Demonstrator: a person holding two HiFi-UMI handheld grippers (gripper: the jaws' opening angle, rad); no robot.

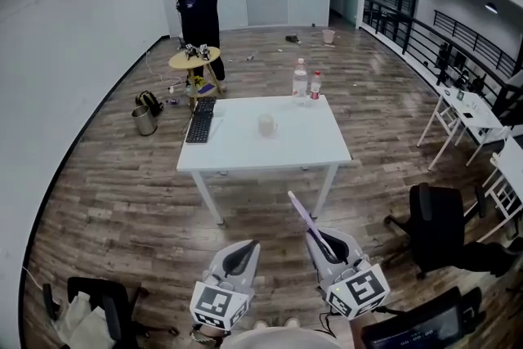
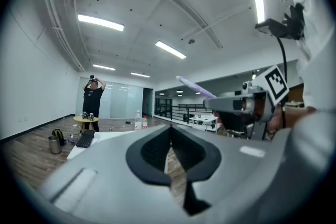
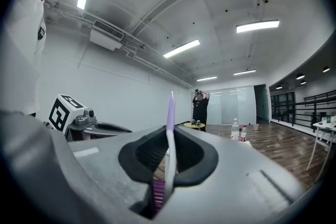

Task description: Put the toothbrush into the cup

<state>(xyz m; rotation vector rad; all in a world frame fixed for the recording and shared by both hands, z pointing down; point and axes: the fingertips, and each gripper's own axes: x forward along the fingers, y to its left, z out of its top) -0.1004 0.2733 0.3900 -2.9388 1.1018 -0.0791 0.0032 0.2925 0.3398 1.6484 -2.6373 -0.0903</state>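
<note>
Purple-and-white toothbrush (image 1: 300,215) is clamped in the right tool (image 1: 319,237). Its bristle end sits back between the jaws and its handle sticks forward and up. The left tool (image 1: 243,251) is just beside it, jaws together with nothing between them. Both are well short of a white counter (image 1: 245,151), where a pale cup (image 1: 266,125), perhaps a mug, stands near the middle.

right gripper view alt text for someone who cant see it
The right tongs are shut on a purple and white toothbrush, bristles nearest the camera, handle pointing ahead. Beyond, a person stands in a large room, two bottles further right in the picture.
</note>
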